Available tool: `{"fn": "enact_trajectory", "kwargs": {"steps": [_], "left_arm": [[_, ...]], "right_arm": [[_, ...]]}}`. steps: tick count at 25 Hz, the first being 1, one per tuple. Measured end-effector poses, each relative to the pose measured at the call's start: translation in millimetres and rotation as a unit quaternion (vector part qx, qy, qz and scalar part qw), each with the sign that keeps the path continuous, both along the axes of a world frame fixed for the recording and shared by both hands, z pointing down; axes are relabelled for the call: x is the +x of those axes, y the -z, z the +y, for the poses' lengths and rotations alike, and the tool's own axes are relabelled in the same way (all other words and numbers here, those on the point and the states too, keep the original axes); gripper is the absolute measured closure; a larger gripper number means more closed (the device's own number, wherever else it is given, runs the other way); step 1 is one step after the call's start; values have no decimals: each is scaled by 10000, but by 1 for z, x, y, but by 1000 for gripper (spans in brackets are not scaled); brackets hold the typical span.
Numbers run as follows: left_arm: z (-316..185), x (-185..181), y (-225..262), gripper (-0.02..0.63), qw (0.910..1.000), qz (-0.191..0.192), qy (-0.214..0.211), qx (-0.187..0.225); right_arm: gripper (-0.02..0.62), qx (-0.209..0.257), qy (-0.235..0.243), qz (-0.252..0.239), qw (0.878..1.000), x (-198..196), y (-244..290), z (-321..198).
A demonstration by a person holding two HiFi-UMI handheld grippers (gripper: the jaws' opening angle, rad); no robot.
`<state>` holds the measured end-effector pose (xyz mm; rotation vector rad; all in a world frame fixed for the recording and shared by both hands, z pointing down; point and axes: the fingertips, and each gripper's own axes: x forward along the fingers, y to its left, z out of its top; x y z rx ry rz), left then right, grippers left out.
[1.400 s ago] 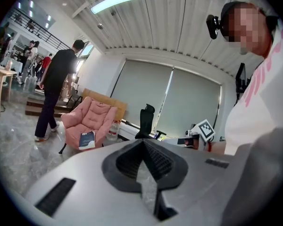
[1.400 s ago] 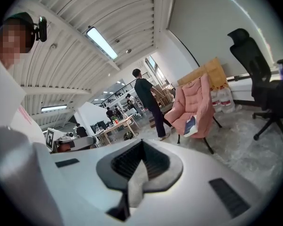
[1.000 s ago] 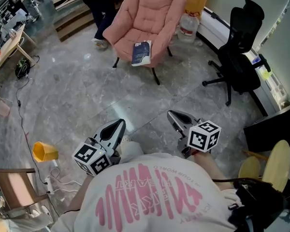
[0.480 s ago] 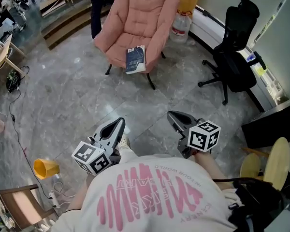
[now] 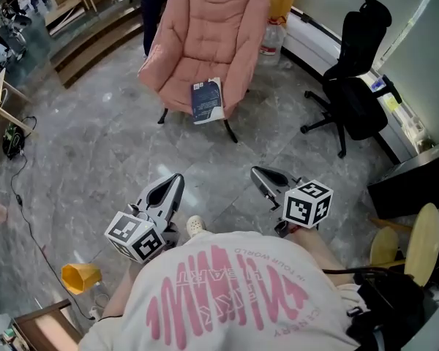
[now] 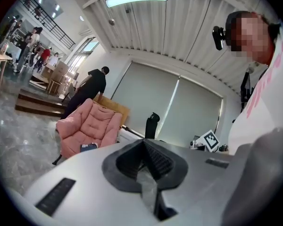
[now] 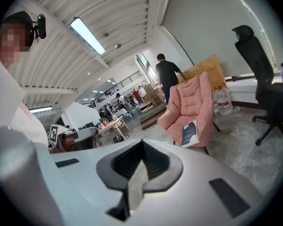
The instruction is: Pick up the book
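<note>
- Head view: the left tool (image 5: pixel 175 180) and the right tool (image 5: pixel 257 172) are held out low in front of the person's white shirt with pink print (image 5: pixel 227 291), each carrying its cube with square markers. Both tools' jaws are pressed together and nothing is between them.
- Head view: the dark blue book with a white edge (image 5: pixel 207 101) lies on the near edge of the seat of the padded pink armchair (image 5: pixel 205 39), far ahead of both tools and well apart from them. The armchair stands on the grey marble floor (image 5: pixel 95 152).
- Head view: a black office swivel chair (image 5: pixel 355 86) stands to the right of the armchair, and a large clear plastic water bottle (image 5: pixel 272 39) sits on the floor between them, at the far side. A yellow cone-shaped thing (image 5: pixel 80 275) lies on the floor near left.
- Left gripper view: the left tool (image 6: pixel 144 142) shows its grey jaws meeting in a closed point, empty. Beyond them to the left is the pink armchair (image 6: pixel 87 126) with the book (image 6: pixel 88 147) on its seat. A person in dark clothes (image 6: pixel 87 91) stands behind the armchair.
- Right gripper view: the right tool (image 7: pixel 142 141) has its jaws shut together, with nothing gripped. The book (image 7: pixel 189 133) leans on the front of the armchair (image 7: pixel 191 102) seat, far right of the jaw tips. The office chair (image 7: pixel 262 74) is at the far right.
</note>
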<state>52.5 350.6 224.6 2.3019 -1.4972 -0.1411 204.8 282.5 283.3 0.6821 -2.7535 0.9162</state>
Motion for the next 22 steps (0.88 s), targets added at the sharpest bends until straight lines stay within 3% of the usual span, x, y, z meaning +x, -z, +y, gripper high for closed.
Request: {"fn": "enact_trajectory", "kwargs": {"steps": [12,22], "left_arm": [[-45,-76,-4,600,9994,-17,-344,-65],[-75,-133,-5,600,9994,-66,-324,60]], "right_arm": [[588,36,-254,-22,9997,-79,4,-41],[588,172,-293,122,9993,-130,0,-69]]}}
